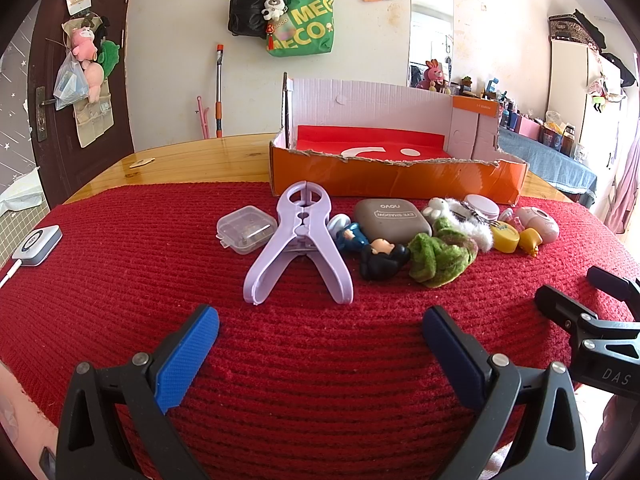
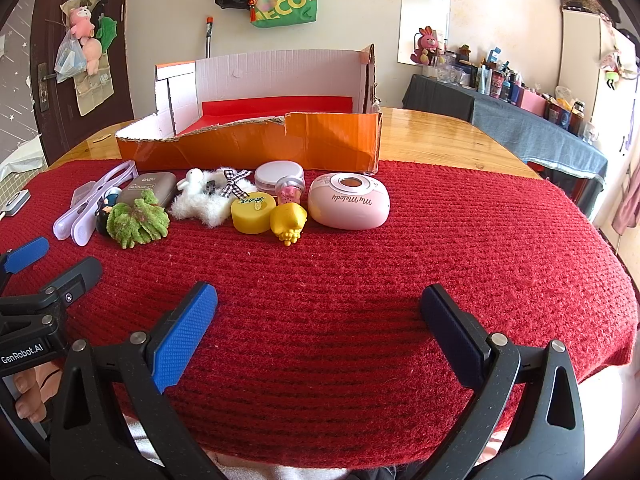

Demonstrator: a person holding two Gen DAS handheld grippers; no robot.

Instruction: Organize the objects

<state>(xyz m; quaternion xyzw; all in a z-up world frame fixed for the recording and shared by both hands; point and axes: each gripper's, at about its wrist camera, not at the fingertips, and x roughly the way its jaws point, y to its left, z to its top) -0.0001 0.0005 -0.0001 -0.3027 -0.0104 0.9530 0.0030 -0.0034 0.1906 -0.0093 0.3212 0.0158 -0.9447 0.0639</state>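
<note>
A row of small objects lies on the red knitted cloth (image 1: pixel 120 280) in front of an open orange cardboard box (image 1: pixel 396 184). From the left: a clear plastic case (image 1: pixel 246 229), a lilac clamp (image 1: pixel 302 240), a dark-haired figurine (image 1: pixel 372 250), a grey eye-shadow case (image 1: pixel 392 216), a green fluffy scrunchie (image 1: pixel 440 254), a white fluffy piece (image 2: pixel 208 198), a yellow round tin (image 2: pixel 253 212), a yellow toy (image 2: pixel 288 222) and a pink My Melody case (image 2: pixel 349 200). My left gripper (image 1: pixel 320 344) and right gripper (image 2: pixel 318 328) are open and empty, well short of the row.
The box (image 2: pixel 280 140) has a red lining and a torn front wall. A white device (image 1: pixel 38 245) lies at the cloth's left edge. Wooden table (image 2: pixel 440 136) shows beyond the cloth. A cluttered side table (image 2: pixel 520 120) stands at the right.
</note>
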